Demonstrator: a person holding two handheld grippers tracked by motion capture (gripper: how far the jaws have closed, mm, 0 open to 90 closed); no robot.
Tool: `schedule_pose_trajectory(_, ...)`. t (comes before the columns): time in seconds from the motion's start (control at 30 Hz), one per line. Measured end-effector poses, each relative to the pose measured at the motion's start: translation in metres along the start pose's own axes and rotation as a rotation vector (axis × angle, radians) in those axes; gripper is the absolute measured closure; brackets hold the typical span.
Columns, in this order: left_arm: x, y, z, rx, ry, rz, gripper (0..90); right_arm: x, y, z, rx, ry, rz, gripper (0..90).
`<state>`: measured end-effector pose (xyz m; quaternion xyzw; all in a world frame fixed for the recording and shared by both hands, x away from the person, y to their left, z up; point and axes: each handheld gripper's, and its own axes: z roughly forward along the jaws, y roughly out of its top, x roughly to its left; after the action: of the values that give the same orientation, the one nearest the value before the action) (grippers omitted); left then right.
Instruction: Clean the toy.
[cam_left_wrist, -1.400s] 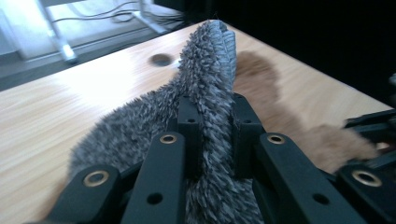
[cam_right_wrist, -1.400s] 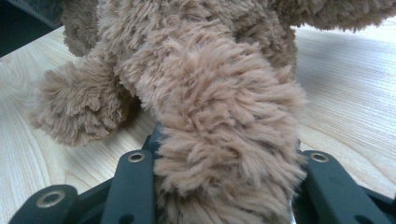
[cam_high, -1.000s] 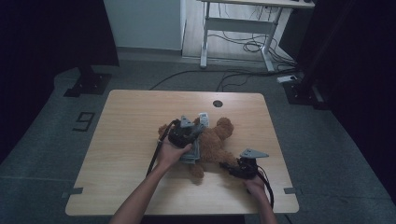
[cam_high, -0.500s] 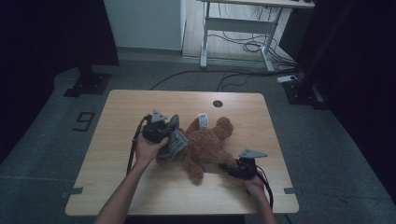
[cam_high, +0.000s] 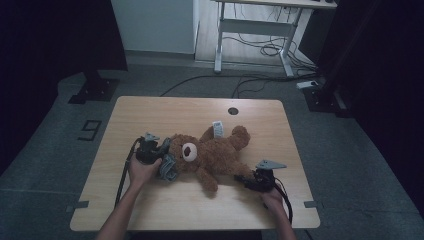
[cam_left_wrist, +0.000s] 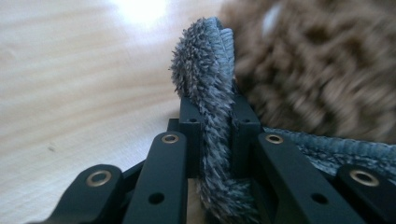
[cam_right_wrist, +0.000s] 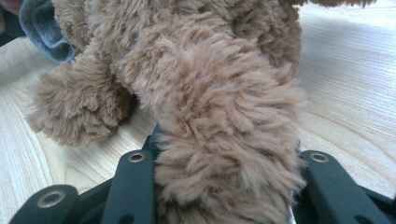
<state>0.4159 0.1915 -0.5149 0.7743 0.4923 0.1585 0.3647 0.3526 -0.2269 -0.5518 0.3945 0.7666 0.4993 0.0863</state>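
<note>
A brown teddy bear (cam_high: 215, 152) lies on its back across the wooden table (cam_high: 150, 112), its head toward the left. Beside the head, my left gripper (cam_high: 159, 157) is shut on a fold of grey fuzzy cloth (cam_high: 167, 169). In the left gripper view the cloth (cam_left_wrist: 205, 88) stands up between the closed jaws of that gripper (cam_left_wrist: 215, 121), with the bear's fur (cam_left_wrist: 322, 65) just behind. Near the front edge, my right gripper (cam_high: 248, 180) is shut on the bear's leg (cam_right_wrist: 224, 121), which fills the gap of the right gripper (cam_right_wrist: 224, 163). The grey cloth (cam_right_wrist: 44, 28) shows beyond.
A white tag (cam_high: 217, 127) sticks up from the bear's far limb. A round cable hole (cam_high: 232, 111) sits near the table's far edge. Beyond the table are a white desk frame (cam_high: 260, 25) with floor cables and a black stand base (cam_high: 95, 90).
My left hand has moved left and down with the grey cloth, from over the bear's body to beside its head. The bear now lies stretched out leftward. The right hand stayed put.
</note>
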Motion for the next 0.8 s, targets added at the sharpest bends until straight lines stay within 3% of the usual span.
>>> schedule_pose_trajectory(0.1,-0.004,0.008,-0.011,-0.023,0.004,0.024,78.3,0.000,0.000,0.000,0.001,-0.001,0.002,56.8)
schedule_pose_trajectory(0.2,-0.011,0.025,-0.032,-0.084,0.002,0.048,78.3,-0.001,0.000,0.000,-0.001,0.000,0.002,56.8)
schedule_pose_trajectory(0.33,-0.030,0.052,-0.056,-0.157,-0.019,0.116,78.1,-0.001,0.001,0.001,-0.003,-0.001,0.002,56.7)
schedule_pose_trajectory(0.4,-0.041,0.063,-0.059,-0.170,-0.029,0.141,78.0,-0.001,0.001,0.001,-0.003,-0.003,0.000,56.7)
schedule_pose_trajectory(0.5,-0.059,0.079,-0.053,-0.163,-0.051,0.183,77.9,-0.001,0.000,0.000,-0.002,-0.003,0.002,56.6)
schedule_pose_trajectory(0.6,-0.072,0.089,-0.037,-0.139,-0.073,0.194,77.8,-0.001,0.000,0.000,-0.003,-0.001,0.002,56.5)
schedule_pose_trajectory(0.7,-0.077,0.090,-0.016,-0.059,-0.078,0.200,77.3,-0.001,0.000,0.000,-0.001,0.000,-0.001,56.4)
schedule_pose_trajectory(0.8,-0.070,0.080,0.001,-0.015,-0.117,0.146,77.2,-0.001,0.000,0.000,0.001,0.000,-0.006,56.2)
